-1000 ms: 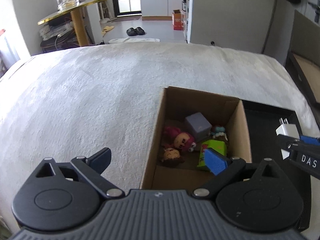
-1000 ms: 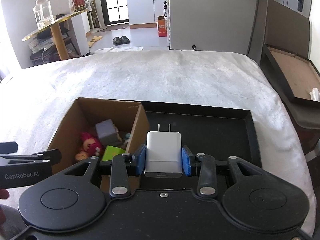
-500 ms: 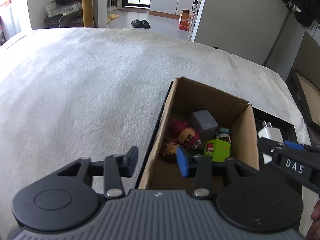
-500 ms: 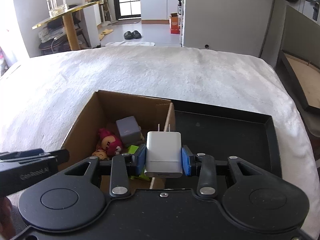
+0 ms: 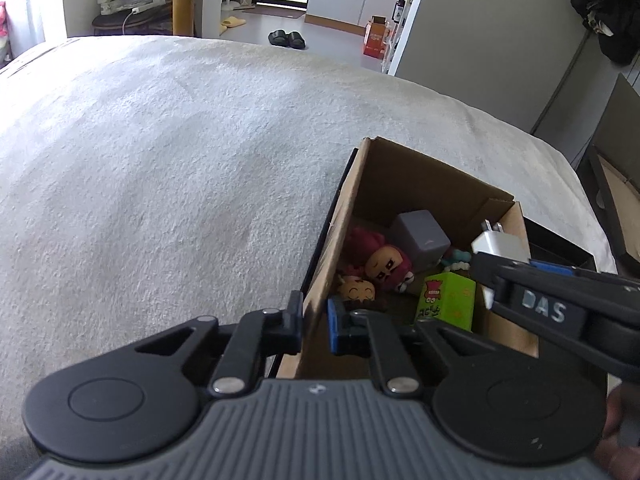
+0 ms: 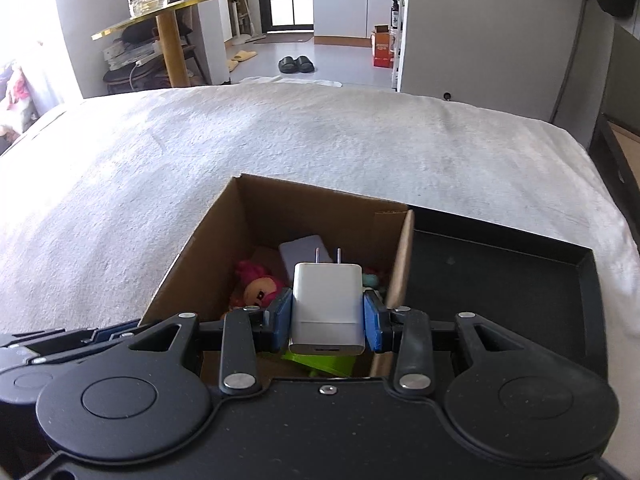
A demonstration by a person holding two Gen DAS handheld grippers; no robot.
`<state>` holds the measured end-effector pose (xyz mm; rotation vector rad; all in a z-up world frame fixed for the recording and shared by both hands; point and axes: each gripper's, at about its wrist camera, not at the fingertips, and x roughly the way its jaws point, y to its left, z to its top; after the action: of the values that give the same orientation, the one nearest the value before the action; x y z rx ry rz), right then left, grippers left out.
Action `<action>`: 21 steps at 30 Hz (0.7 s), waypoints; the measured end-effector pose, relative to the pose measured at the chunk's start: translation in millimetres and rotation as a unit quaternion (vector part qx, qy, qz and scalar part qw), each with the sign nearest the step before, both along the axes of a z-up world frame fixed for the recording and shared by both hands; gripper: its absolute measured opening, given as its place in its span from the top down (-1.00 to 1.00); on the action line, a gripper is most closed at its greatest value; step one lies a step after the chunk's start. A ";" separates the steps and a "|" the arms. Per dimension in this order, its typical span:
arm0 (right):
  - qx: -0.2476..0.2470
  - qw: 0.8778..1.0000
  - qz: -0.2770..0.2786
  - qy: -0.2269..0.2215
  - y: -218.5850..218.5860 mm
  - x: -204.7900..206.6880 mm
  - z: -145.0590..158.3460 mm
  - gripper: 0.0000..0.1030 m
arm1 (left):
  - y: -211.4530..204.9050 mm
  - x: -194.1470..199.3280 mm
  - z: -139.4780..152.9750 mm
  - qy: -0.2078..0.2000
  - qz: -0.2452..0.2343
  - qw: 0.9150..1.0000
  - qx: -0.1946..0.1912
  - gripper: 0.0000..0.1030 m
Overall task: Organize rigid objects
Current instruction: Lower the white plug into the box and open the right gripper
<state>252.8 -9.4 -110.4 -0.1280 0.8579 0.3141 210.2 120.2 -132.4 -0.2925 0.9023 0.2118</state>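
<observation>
An open cardboard box [image 5: 420,172] [image 6: 320,200] sits on the white bed cover. It holds a grey cube [image 5: 420,236], two small dolls [image 5: 384,264], and a green block [image 5: 448,300]. My left gripper [image 5: 314,318] is shut on the box's left wall near its front corner. My right gripper [image 6: 328,316] is shut on a white plug charger [image 6: 328,308] and holds it above the inside of the box, prongs pointing away. The charger also shows in the left wrist view [image 5: 500,246].
A flat black tray [image 6: 500,280] lies against the box's right side. The white bed cover [image 5: 160,160] stretches to the left and beyond. A dark open case [image 6: 620,148] lies off the bed's right edge. A gold table [image 6: 168,20] stands far left.
My left gripper has closed onto the box's left wall. My right gripper has carried the charger left, from over the black tray to over the box.
</observation>
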 end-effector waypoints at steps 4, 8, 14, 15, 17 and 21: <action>0.010 1.000 0.005 0.003 5.8 3.0 -2.6 0.26 | 0.7 1.4 -0.1 0.002 0.000 1.000 -0.003 0.78; 0.014 1.000 0.007 0.003 8.2 3.2 0.9 -0.02 | 2.8 1.7 0.5 0.002 -0.001 1.000 -0.010 0.78; 0.011 1.000 -0.001 -0.001 2.3 -2.1 7.0 -0.02 | 2.2 1.7 2.1 0.003 -0.001 1.000 -0.012 0.78; 0.010 1.000 -0.003 -0.002 0.6 -3.0 7.8 -0.02 | 2.1 1.8 2.2 0.003 -0.001 1.000 -0.012 0.78; 0.009 1.000 -0.006 -0.002 -3.0 -5.2 10.0 -0.02 | 2.2 2.0 2.5 0.005 0.000 1.000 -0.013 0.78; 0.009 1.000 -0.013 -0.007 -8.6 -11.3 16.7 -0.02 | 1.0 2.9 7.2 0.012 0.000 1.000 -0.010 0.77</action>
<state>241.6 -18.0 -93.7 -0.1015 0.8424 0.2959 213.2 121.2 -125.2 -0.3085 0.9285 0.2071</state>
